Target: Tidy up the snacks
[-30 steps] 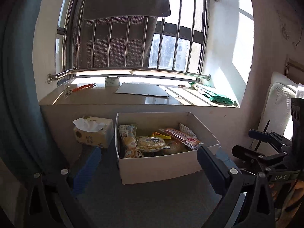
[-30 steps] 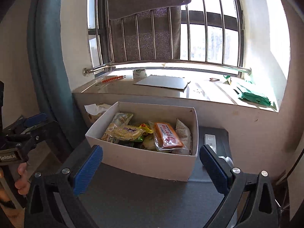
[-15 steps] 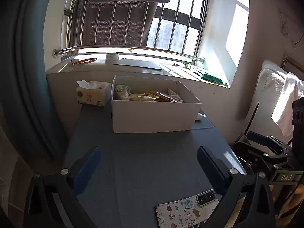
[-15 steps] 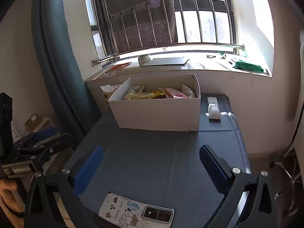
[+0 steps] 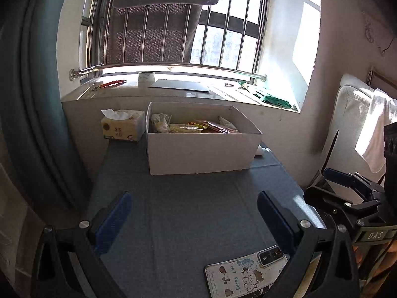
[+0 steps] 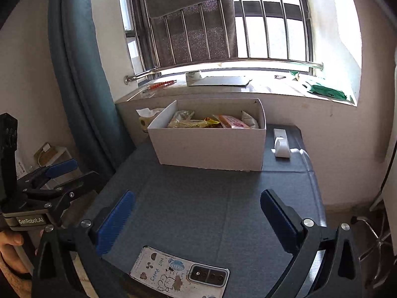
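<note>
Snacks (image 5: 193, 126) sit packed in the white box (image 5: 203, 151), now well ahead of both pulled-back, empty, wide-open jaws, left gripper (image 5: 193, 213) and right gripper (image 6: 198, 211), suggesting sorting is finished.

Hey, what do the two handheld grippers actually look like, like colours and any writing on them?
Both are black plastic frames with silver screws and two fingers faced with ribbed blue pads. The left gripper carries a grey plate reading GenRobot.AI, seen from the right wrist view. The right gripper shows a label reading DAS. A bare hand grips the left one; no cables visible.
</note>
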